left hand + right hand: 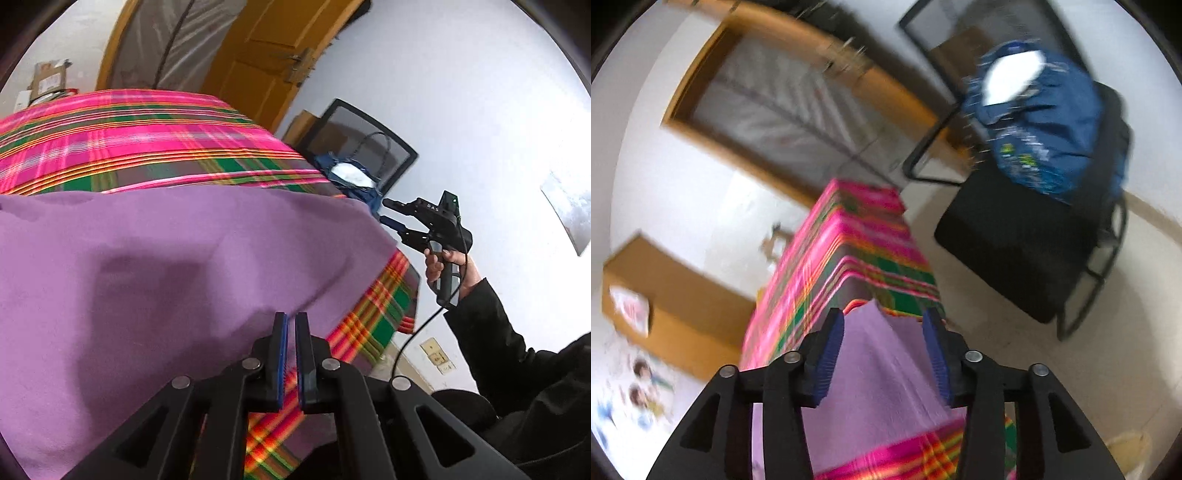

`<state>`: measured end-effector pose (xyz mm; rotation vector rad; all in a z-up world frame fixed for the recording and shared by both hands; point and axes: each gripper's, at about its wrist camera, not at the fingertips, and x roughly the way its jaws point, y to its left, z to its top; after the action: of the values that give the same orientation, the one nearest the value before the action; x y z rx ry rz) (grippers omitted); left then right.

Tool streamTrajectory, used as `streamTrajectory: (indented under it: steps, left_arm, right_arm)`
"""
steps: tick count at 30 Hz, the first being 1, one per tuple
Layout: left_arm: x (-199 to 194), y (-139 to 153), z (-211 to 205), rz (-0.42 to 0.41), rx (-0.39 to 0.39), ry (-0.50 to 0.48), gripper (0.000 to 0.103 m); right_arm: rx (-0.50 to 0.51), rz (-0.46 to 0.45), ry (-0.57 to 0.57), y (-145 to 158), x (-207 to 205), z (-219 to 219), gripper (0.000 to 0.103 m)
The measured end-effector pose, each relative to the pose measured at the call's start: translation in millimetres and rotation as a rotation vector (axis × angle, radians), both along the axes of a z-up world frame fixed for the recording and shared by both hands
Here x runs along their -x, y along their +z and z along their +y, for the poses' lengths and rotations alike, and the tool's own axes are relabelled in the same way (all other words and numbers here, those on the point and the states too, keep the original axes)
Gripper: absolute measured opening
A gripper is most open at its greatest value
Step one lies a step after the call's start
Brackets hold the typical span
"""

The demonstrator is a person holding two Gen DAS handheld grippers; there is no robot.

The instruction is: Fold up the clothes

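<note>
My left gripper (pixel 291 325) has its jaws clenched nearly together at the near edge of the purple cloth (pixel 166 258); whether a fold of that edge is pinched between the pads I cannot tell, since the fabric only shows just beyond the tips. My right gripper (pixel 886 325) has its jaws released and standing wide, with the cloth's corner lying between the pads (pixel 827 354) but not pressed by them. From the left wrist view, my right hand (pixel 448 273) holds that gripper off the far side of the tabletop, just past the cloth's edge.

The cloth lies spread flat over the plaid table cover (pixel 129 140), reaching from the near edge well across the top, one side falling toward the corner where the cover hangs down.

I judge it light, soft and limp, something that will sag and drape the moment it is lifted, and may drag on the cover beneath and rumple it. Best taken at two corners of one edge, pinching only the purple layer, so the fold carries over evenly.

Beyond the tabletop stand a black chair (pixel 1015 236) with a blue bag (pixel 1045 122), and a cardboard box (pixel 668 306) by the wall
</note>
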<state>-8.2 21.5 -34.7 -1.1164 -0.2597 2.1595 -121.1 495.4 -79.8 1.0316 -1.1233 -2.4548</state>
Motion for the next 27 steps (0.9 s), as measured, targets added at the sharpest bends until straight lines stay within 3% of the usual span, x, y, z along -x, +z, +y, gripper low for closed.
streamTrajectory:
  steps: [5, 7, 8, 9, 14, 19, 22, 25, 27]
  left_arm:
    - [3, -5, -10, -0.006, 0.012, 0.051, 0.003]
    - [3, -7, -13, -0.006, 0.018, 0.067, 0.003]
    - [4, -8, -15, -0.007, 0.020, 0.073, 0.003]
    - [5, -9, -16, -0.009, 0.022, 0.077, 0.003]
    - [8, -20, -18, -0.033, 0.038, 0.090, 0.003]
    - [7, -21, -19, -0.035, 0.021, 0.091, 0.003]
    - [7, -17, -22, -0.023, 0.012, 0.101, 0.003]
    - [9, -11, -32, -0.003, -0.006, 0.140, 0.003]
    - [12, -9, -39, 0.002, -0.013, 0.167, 0.003]
  right_arm:
    - [-0.033, -0.044, 0.149, -7, 36, -18, 0.047]
    - [-0.072, -0.044, 0.174, -5, 41, -22, 0.036]
    - [-0.090, -0.045, 0.185, -4, 43, -24, 0.012]
    - [-0.096, -0.049, 0.190, -5, 45, -25, 0.004]
    - [-0.110, 0.000, 0.120, 4, 41, -18, 0.004]
    - [-0.159, -0.074, 0.054, -5, 39, -2, 0.002]
    - [-0.185, -0.070, 0.040, 0, 30, -2, 0.006]
    - [-0.225, 0.018, 0.087, 24, 15, -24, 0.013]
    - [-0.252, 0.081, 0.123, 42, 7, -46, 0.024]
